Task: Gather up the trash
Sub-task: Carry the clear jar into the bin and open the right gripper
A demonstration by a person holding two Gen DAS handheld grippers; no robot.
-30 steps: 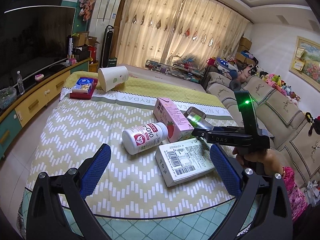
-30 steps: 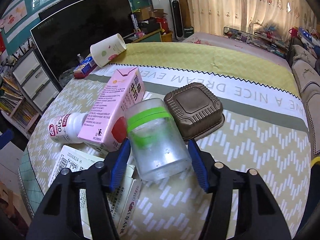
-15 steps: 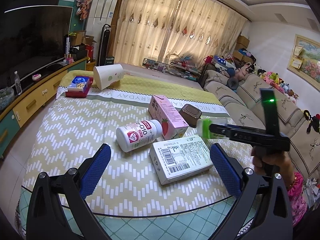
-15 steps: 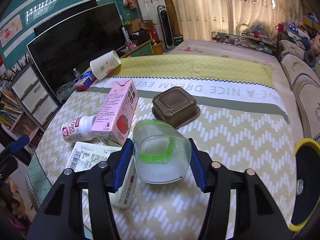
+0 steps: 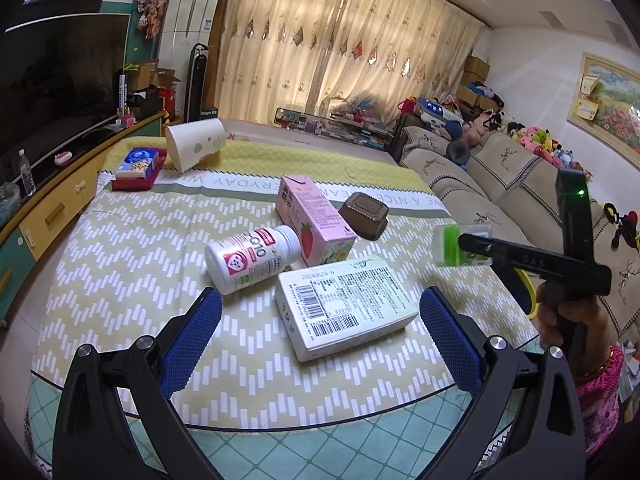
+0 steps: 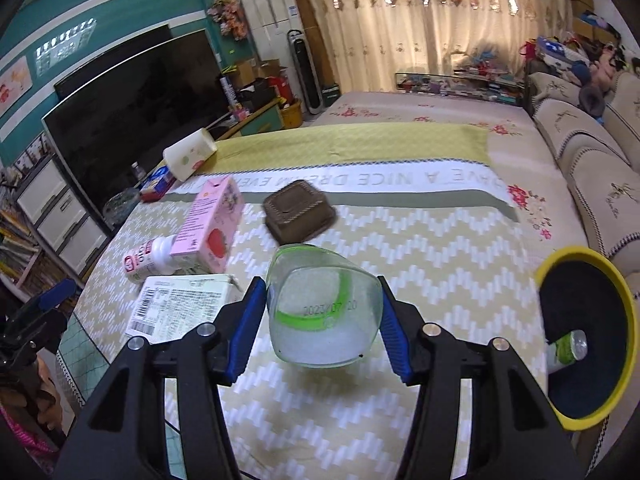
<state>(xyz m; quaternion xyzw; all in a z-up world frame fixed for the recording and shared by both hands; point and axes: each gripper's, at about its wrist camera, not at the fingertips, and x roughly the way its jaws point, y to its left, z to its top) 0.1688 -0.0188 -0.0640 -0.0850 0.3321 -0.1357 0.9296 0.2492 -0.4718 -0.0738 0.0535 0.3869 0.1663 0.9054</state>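
Note:
My right gripper (image 6: 324,324) is shut on a clear plastic bottle with a green band (image 6: 322,308) and holds it above the table's right part, left of a yellow-rimmed black bin (image 6: 588,344). The bottle also shows in the left wrist view (image 5: 456,246). My left gripper (image 5: 320,336) is open and empty over the table's near edge. Ahead of it lie a white barcode box (image 5: 344,306), a white Q10 bottle (image 5: 250,258), a pink strawberry milk carton (image 5: 314,218) and a brown plastic tray (image 5: 364,216).
A tipped white paper cup (image 5: 194,148) and a red-blue box (image 5: 138,168) lie at the table's far left. A small green-labelled bottle (image 6: 568,350) lies in the bin. A sofa (image 5: 500,184) runs along the right, a TV cabinet (image 5: 48,200) along the left.
My right gripper has lifted the clear bottle off the table and carried it right, toward the bin. My left gripper has drawn back slightly and stays open.

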